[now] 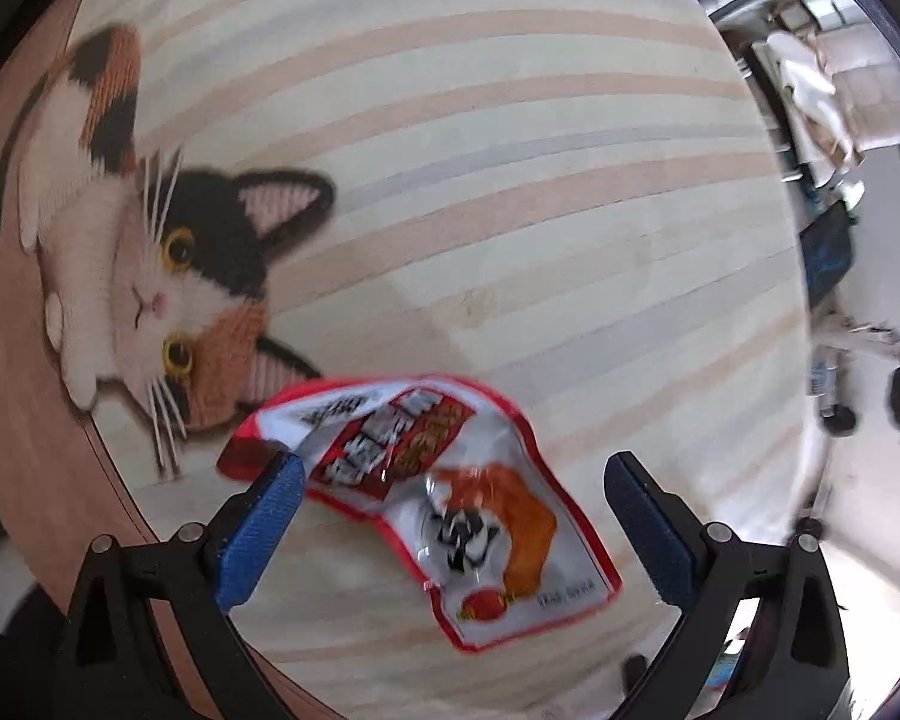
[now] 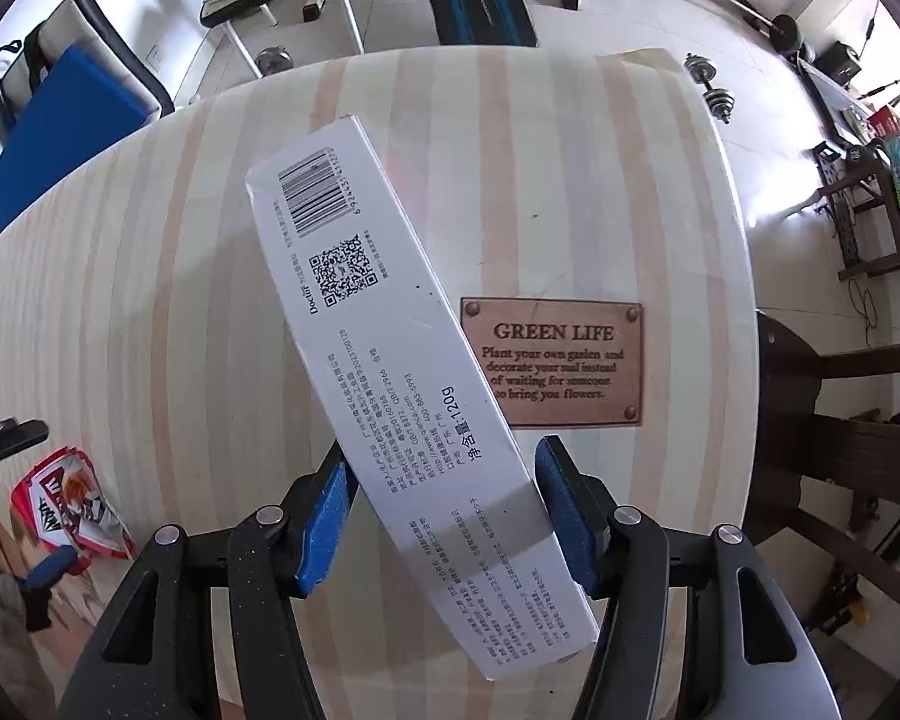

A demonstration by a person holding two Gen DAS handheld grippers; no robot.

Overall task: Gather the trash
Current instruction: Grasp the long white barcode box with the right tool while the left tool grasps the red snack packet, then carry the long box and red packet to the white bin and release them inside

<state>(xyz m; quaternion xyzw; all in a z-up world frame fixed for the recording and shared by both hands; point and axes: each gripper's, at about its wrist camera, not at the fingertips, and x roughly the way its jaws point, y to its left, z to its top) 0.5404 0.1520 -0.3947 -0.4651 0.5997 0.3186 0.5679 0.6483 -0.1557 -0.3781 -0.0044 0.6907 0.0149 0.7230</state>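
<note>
A red-and-white snack wrapper (image 1: 450,498) lies crumpled on the striped tablecloth (image 1: 510,180). My left gripper (image 1: 455,462) hangs over it, open, with its blue fingers on either side and the left fingertip (image 1: 282,480) at the wrapper's edge. A long white carton (image 2: 390,360) with a barcode and printed text lies slantwise on the cloth. My right gripper (image 2: 447,456) points down at it and is shut on it, both blue pads against its long sides. The same wrapper (image 2: 72,504) appears at the far left of the right wrist view, beside a blue finger (image 2: 48,567) of the left gripper.
A cat picture (image 1: 168,276) and a brown "GREEN LIFE" plaque (image 2: 549,360) are printed on the cloth. The table edge (image 2: 744,276) runs close on the right, with a dark wooden chair (image 2: 840,420) beyond. Dumbbells (image 2: 711,84), a bench and a blue mat (image 2: 60,138) are on the floor.
</note>
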